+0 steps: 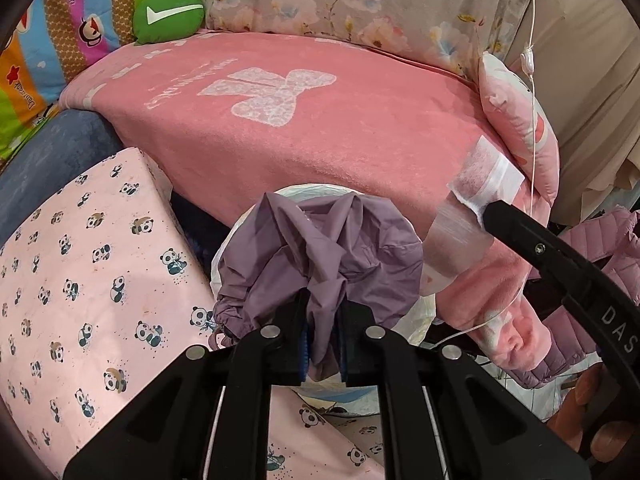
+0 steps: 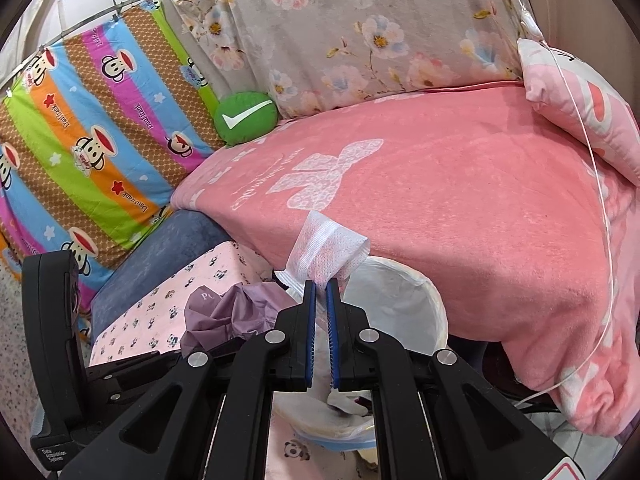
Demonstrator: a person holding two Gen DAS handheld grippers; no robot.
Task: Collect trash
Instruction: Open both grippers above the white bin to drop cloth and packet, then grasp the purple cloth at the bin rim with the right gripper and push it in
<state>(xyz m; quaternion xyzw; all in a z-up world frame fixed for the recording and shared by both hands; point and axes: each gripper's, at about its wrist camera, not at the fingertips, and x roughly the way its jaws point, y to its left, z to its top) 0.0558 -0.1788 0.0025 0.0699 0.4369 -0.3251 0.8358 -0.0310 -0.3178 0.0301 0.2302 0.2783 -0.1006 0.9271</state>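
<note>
Seen through the left wrist camera, the left gripper was pressed together on a bunch of purple fabric, thin, crinkled and matte, with a drawstring hem showing at its lower left. That cloth hung just in front of the pink blanket, a plush spread with a pale bow motif. Behind the cloth, partly hidden, lay a white disposable diaper, rounded and papery. To the right of the cloth, against the blanket's near edge, the right gripper's black finger pinched the diaper tab, a gauzy white strip whose long axis ran up and away from the tool. A panda-print cushion sat left of the blanket.

From the right wrist camera, the right gripper was nearly closed on the diaper tab, its blue ribbed pads clamping the strip's lower end while the free end folded over toward the pink blanket. The diaper itself curved open just right of and below the jaws, touching the blanket's front edge, so the right hand seemed the nearer one for lifting it clear. The purple fabric lay crumpled left of the jaws.
</note>
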